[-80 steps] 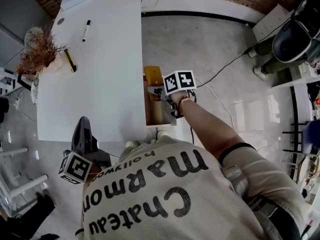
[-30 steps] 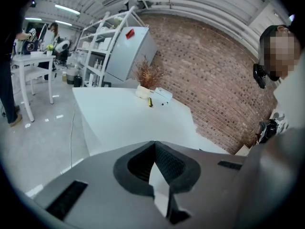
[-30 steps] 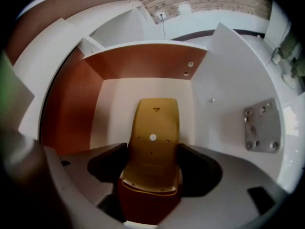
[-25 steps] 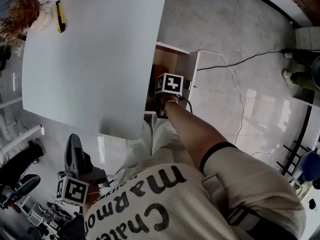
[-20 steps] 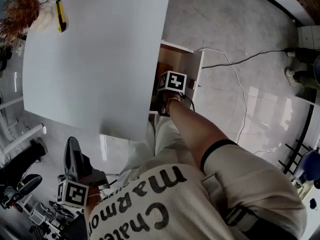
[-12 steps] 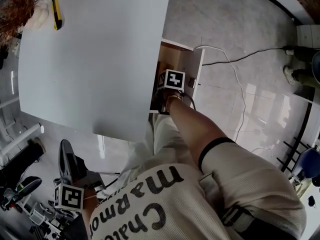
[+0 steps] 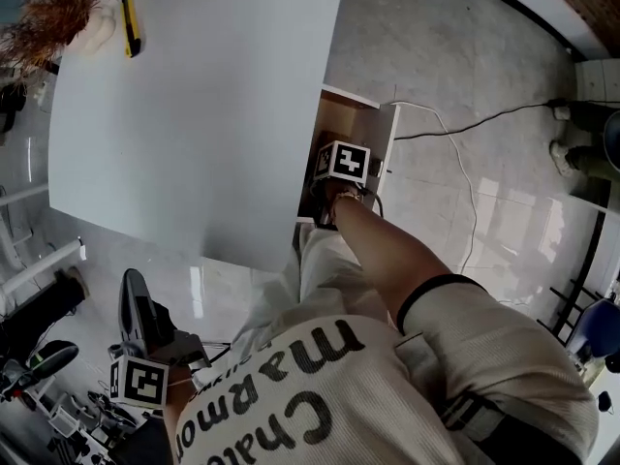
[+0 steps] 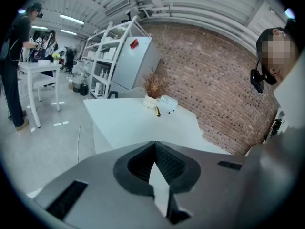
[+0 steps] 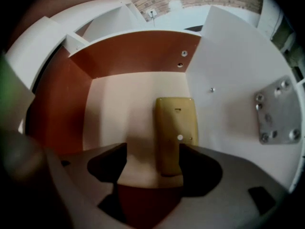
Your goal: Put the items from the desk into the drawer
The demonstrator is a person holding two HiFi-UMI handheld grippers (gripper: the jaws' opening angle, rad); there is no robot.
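Observation:
The drawer (image 7: 341, 124) stands pulled out from under the white desk (image 7: 194, 114). My right gripper (image 7: 338, 167) points down into it. In the right gripper view its jaws (image 9: 152, 168) are open above the drawer's pale floor (image 9: 124, 109). A flat mustard-yellow item (image 9: 175, 128) lies there, its near end beside the right finger and not pinched. A yellow utility knife (image 7: 129, 25) and a black marker (image 8: 170, 112) lie at the desk's far end. My left gripper (image 7: 135, 289) hangs low off the desk's near corner, its fingertips (image 8: 153, 144) touching with nothing between them.
A dried plant (image 7: 48, 17) and a white box (image 8: 167, 101) sit by the knife. A cable (image 7: 455, 124) runs over the floor right of the drawer. Metal rails and gear (image 7: 39, 298) crowd the floor at left. People stand at a far table (image 8: 28, 70).
The head view has swung, so the desk sits differently in the picture. My right gripper has stayed down in the drawer. The left gripper has drifted only slightly.

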